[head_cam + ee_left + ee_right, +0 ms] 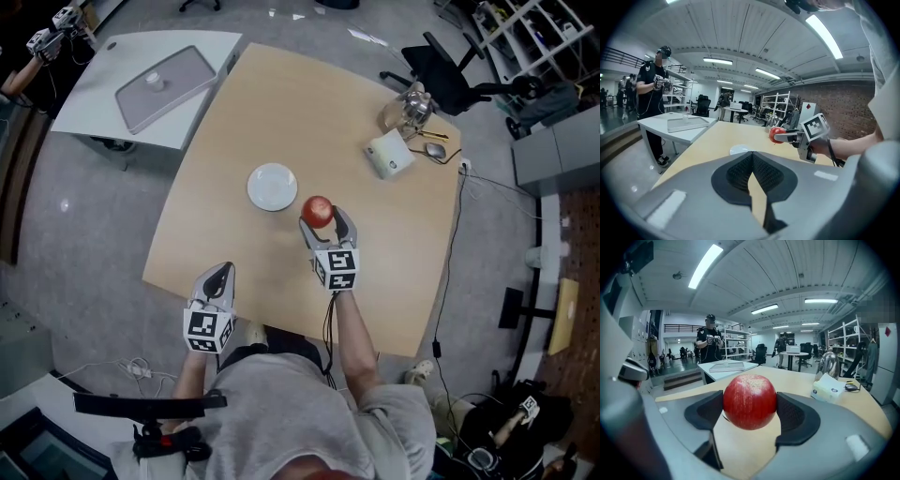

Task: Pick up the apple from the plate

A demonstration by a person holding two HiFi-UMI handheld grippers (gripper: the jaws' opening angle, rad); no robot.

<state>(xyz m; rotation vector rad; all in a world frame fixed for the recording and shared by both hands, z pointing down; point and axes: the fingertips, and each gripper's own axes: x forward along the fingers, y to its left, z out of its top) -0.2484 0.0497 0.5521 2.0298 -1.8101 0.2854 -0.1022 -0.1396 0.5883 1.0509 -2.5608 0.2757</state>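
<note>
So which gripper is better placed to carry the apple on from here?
Right. The right gripper is clamped on the apple, beside the empty plate; the left gripper is shut on nothing, back near the table edge.

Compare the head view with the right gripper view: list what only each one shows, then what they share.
Head view only: the marker cube on the right hand-held gripper, the person's forearm behind it, and the grey floor around the table.
Right gripper view only: the ceiling strip lights, and both pads pressed against the sides of the apple, with tabletop showing beneath it.
Both: the apple held in that hand-held gripper, the tan table, the white tissue box, the metal kettle, and the tray on the white side table.
</note>
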